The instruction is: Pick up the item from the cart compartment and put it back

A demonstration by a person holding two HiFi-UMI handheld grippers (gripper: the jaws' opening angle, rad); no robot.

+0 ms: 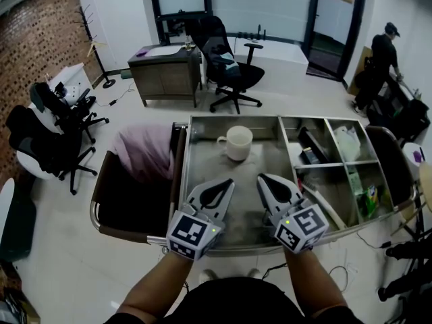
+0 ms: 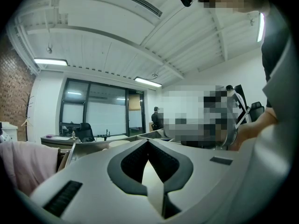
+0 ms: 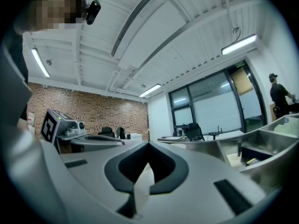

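Note:
A white mug (image 1: 237, 142) stands upright in the large left compartment of the steel cart (image 1: 202, 174). The smaller right compartments hold a black item (image 1: 312, 147), a white bag (image 1: 347, 141) and a green box (image 1: 370, 200). My left gripper (image 1: 227, 182) and right gripper (image 1: 263, 179) hover side by side over the cart's near part, both pointing toward the mug and a short way from it. Both are shut with nothing between the jaws. In the left gripper view the tips (image 2: 148, 141) meet; in the right gripper view the tips (image 3: 148, 144) meet too.
A pink cloth (image 1: 143, 151) lies in the dark bin hung on the cart's left side. Office chairs (image 1: 229, 66) and a desk (image 1: 164, 73) stand behind. A person (image 1: 379, 63) stands at the far right, beside a dark counter.

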